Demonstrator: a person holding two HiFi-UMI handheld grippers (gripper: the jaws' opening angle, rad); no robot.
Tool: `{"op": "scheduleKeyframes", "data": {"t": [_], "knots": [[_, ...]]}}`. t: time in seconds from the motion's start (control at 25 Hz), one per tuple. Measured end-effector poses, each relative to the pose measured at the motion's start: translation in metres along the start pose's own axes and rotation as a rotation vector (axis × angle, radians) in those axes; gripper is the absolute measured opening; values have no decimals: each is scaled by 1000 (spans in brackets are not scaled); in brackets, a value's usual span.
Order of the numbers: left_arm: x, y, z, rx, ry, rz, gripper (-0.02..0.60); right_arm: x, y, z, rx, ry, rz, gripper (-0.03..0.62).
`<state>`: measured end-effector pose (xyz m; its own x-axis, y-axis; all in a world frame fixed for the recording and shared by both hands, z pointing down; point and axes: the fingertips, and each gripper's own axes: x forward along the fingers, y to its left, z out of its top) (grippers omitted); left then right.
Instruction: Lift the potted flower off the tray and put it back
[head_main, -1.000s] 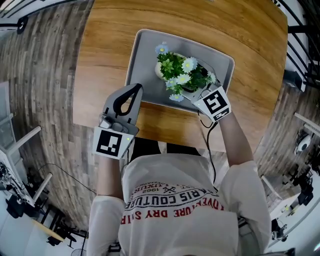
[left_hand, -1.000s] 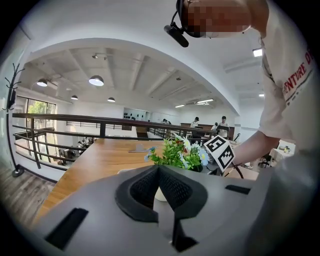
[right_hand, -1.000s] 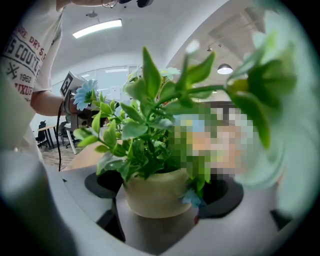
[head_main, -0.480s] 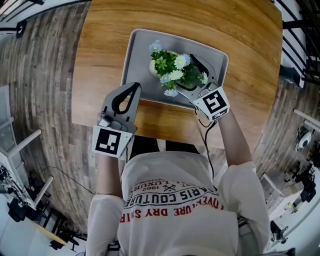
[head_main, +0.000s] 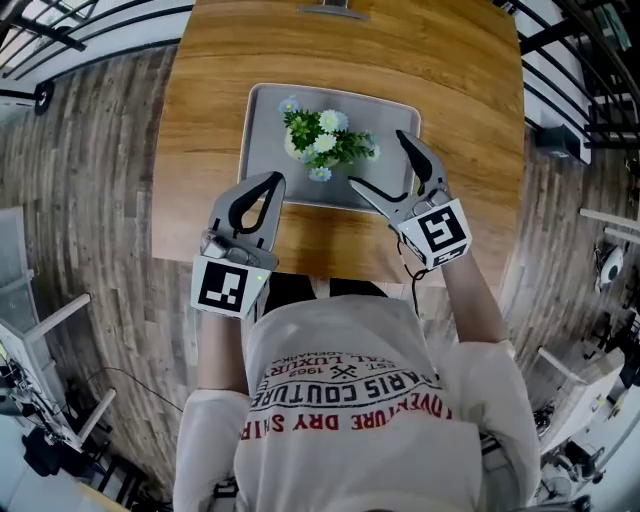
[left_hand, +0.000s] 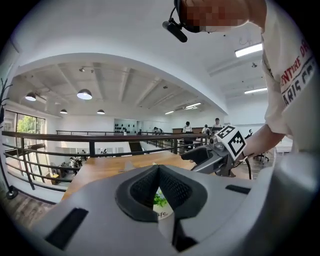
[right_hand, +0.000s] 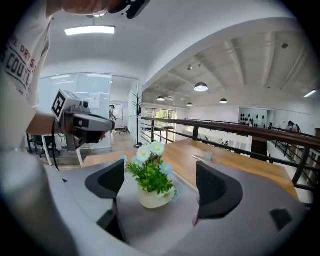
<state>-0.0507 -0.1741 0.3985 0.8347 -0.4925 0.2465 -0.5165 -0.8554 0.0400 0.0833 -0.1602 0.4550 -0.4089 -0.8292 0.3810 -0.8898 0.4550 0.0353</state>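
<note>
One potted flower: right gripper sees whole, left gripper sliver.

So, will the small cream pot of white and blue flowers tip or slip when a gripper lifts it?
Probably light: the small cream pot looks little against the open right gripper. It may tip, since the white and blue flowers spread wider than the pot. Its rounded side might slip, so a low grasp seems safer.

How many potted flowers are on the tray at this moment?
1. The potted flower stands on the tray, toward its far side, just ahead of the right gripper, whose jaws are apart and off it. Nothing on the tray looks hidden.
</note>
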Motion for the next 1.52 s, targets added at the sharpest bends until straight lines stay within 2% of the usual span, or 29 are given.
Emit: {"op": "scheduleKeyframes", "data": {"t": [0.04,0.08,0.16,0.2,0.28,0.32,0.52,0.76,1.08,1.28,1.52], "knots": [[-1,-3,5,16,-8,-10,12,-7,1,9,0,-15,-24,463],[-1,-5,10,32,-18,-18,12,-13,-1,17,-7,-29,-69,427],[0,-8,24,60,-46,-33,12,-26,-13,33,-20,-66,-191,167],[-1,-10,31,73,-59,-39,12,-34,-17,39,-10,-85,-239,133],[-4,-15,44,102,-79,-51,12,-50,-23,51,26,-121,-305,108],[-6,-16,50,119,-88,-56,12,-58,-25,57,42,-143,-338,66],[-19,-7,73,170,-136,-61,12,-81,-24,88,96,-249,-429,37],[-29,11,87,196,-155,-46,12,-83,-14,112,78,-310,-432,28],[-28,21,88,175,-171,-39,12,-75,-6,118,38,-316,-453,26],[-27,23,91,166,-173,-37,12,-73,-2,119,15,-302,-433,26],[-26,29,88,197,-170,-26,12,-71,1,119,21,-303,-425,26]]}}
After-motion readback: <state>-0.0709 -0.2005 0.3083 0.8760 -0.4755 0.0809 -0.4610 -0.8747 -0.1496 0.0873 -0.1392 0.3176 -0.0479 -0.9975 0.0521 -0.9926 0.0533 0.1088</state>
